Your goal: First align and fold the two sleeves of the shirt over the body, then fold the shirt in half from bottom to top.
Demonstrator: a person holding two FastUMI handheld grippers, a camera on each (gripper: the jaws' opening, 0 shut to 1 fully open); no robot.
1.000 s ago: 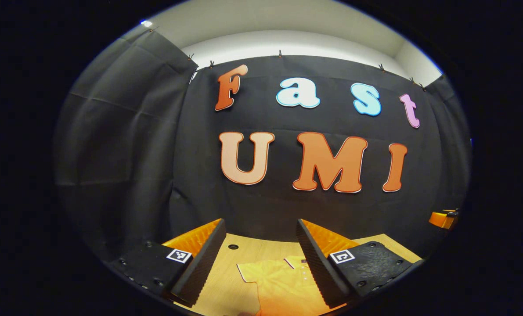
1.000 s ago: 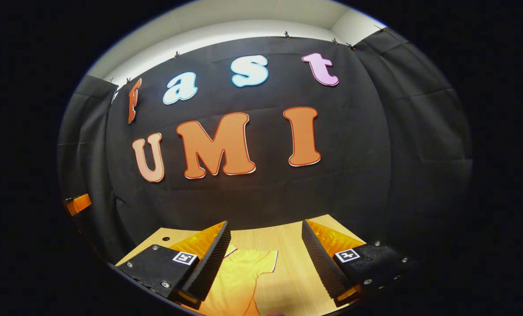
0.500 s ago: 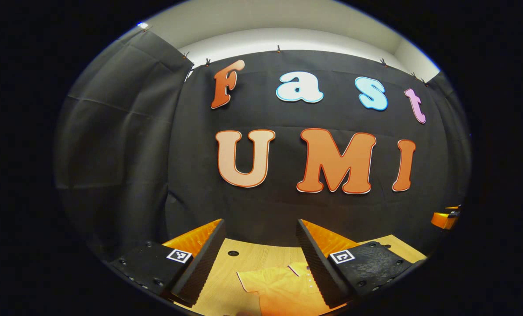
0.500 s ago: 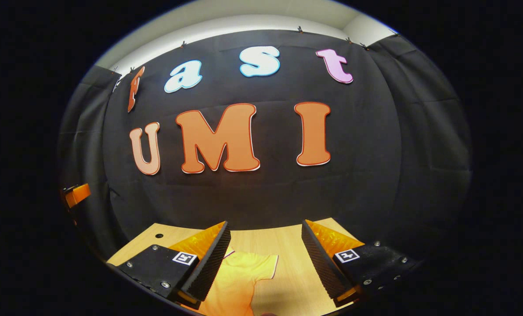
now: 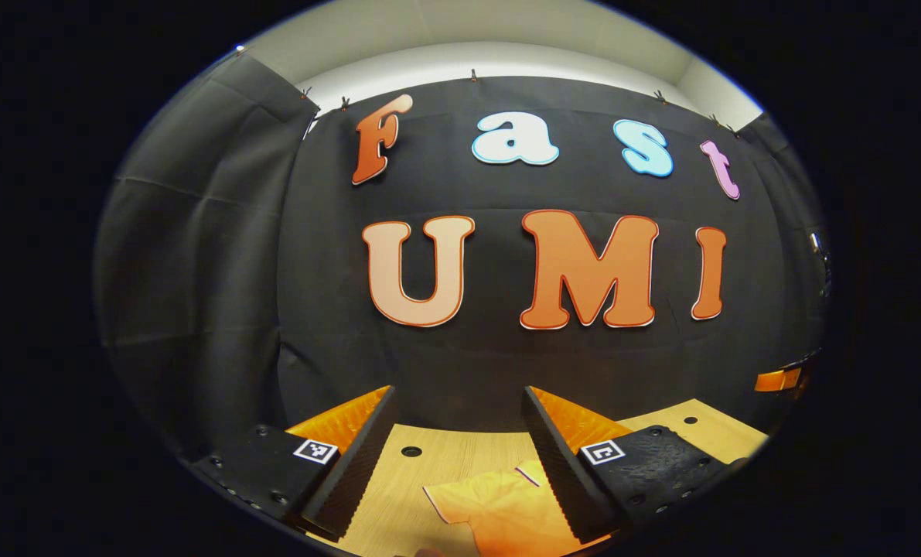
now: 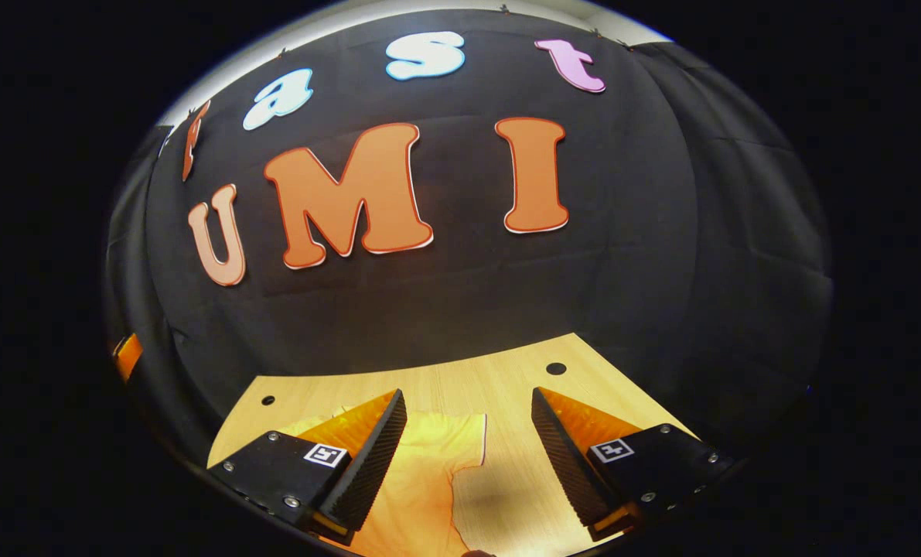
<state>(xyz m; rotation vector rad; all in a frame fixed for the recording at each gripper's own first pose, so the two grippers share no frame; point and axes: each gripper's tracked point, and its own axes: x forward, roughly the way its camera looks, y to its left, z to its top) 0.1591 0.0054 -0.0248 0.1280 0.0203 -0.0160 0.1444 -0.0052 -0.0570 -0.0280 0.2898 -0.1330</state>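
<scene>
The shirt [image 6: 429, 472] lies flat on the counter [image 6: 506, 387], a yellow-orange short-sleeved top spread out below us with its collar end toward the booth wall; neither sleeve looks folded yet, so we judge the task to be at its very start. In the right gripper view we see one sleeve [image 6: 468, 441] sticking out sideways between our right tongs [image 6: 468, 456], which stand spread wide and pinch nothing, hanging above the cloth. In the left gripper view the other sleeve [image 5: 448, 499] and part of the collar [image 5: 530, 473] sit between our left tongs [image 5: 456, 460], likewise spread and empty, well above the fabric. Compared with a second ago, the right camera has tipped downward and forward: much more counter shows now, and the sleeve sits fuller in the gap. The left view has shifted only a little, the shirt sliding slightly lower and to the right. We read this as both hands starting their descent toward the sleeves, the right one leading. The other gripper's body [image 5: 777, 379] peeks in at the far right edge of the left gripper view.
</scene>
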